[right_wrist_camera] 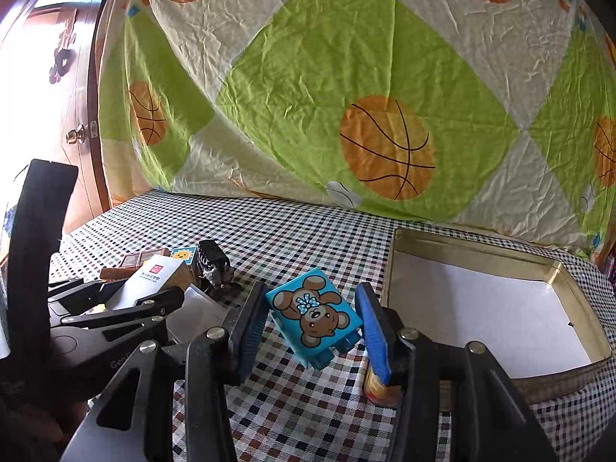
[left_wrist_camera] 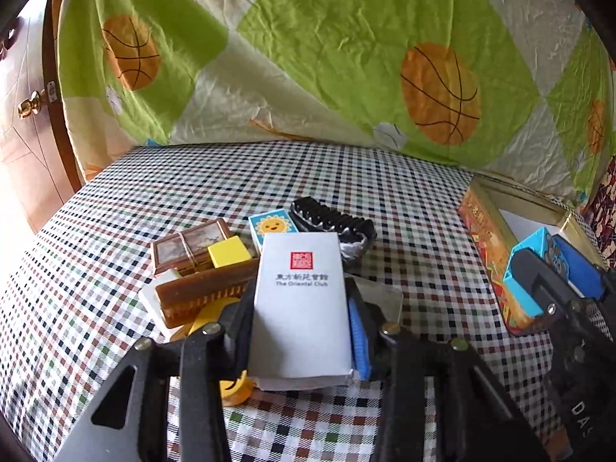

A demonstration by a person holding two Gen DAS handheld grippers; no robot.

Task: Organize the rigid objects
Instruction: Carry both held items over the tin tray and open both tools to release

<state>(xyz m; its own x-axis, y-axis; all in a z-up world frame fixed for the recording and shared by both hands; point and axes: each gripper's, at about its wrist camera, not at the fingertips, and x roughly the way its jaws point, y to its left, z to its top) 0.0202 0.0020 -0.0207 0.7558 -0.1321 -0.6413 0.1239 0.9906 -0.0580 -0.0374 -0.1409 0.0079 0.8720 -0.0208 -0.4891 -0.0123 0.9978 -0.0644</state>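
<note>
Left gripper (left_wrist_camera: 302, 331) clamped on a white box (left_wrist_camera: 302, 300) with a red seal, fingers (left_wrist_camera: 360, 342) pressing both long sides, box tilted up off the checked worktop (left_wrist_camera: 423, 231). Under and just left of those fingers, a yellow ring (left_wrist_camera: 210, 317), partly hidden. Slightly farther left, a brown comb-like block (left_wrist_camera: 200, 296) lying on a white piece, then a yellow cube (left_wrist_camera: 229, 253) against a framed brown tile (left_wrist_camera: 188, 244). Beyond the box tip, a sun-face card (left_wrist_camera: 271, 225) and a black ridged clip (left_wrist_camera: 331, 219).

Right gripper (right_wrist_camera: 313, 325) clamped on a blue teddy-bear block (right_wrist_camera: 313, 319), tilted, lifted clear of the worktop, fingers (right_wrist_camera: 371, 331) on opposite edges. Just right of those fingers and touching nothing held, an open gold tin (right_wrist_camera: 473, 248) lined with white paper. Behind everything, a green and cream quilt (right_wrist_camera: 346, 77) with basketballs.
</note>
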